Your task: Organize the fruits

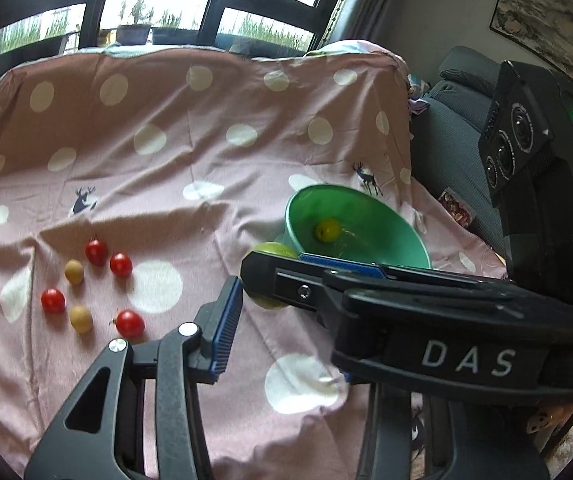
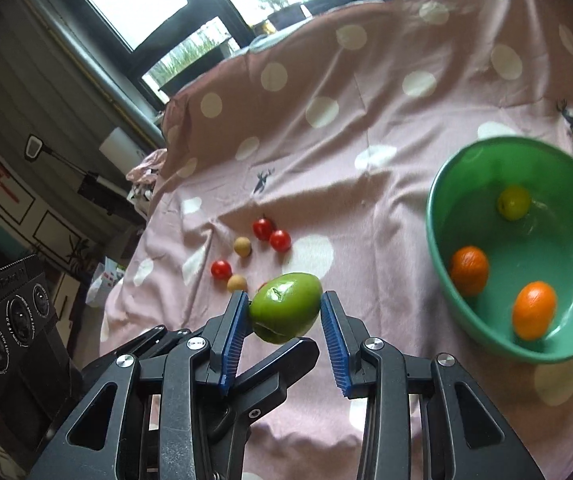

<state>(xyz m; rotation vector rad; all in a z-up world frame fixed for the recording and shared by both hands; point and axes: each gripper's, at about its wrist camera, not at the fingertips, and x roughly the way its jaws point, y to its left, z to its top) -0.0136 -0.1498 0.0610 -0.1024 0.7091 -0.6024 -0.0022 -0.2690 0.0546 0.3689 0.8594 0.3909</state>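
Apple [image 2: 285, 308] between right tool [image 2: 284, 322] pads, near bowl [image 2: 446, 240].

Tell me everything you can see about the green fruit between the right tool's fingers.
The green fruit is oval, smooth and glossy, with a small stem dimple and a thin pale scar. It sits tilted between the blue ribbed pads of the right tool, above the pink dotted cloth, left of the green bowl. The left pad touches it; contact on the right is unclear.

We count four cherry tomatoes [image 1: 96, 251], two tan longans [image 1: 74, 271] left of the one green bowl [image 2: 438, 236], two oranges [image 2: 469, 270] and one yellow-green fruit [image 2: 513, 202] inside it, one green apple [image 2: 285, 308].
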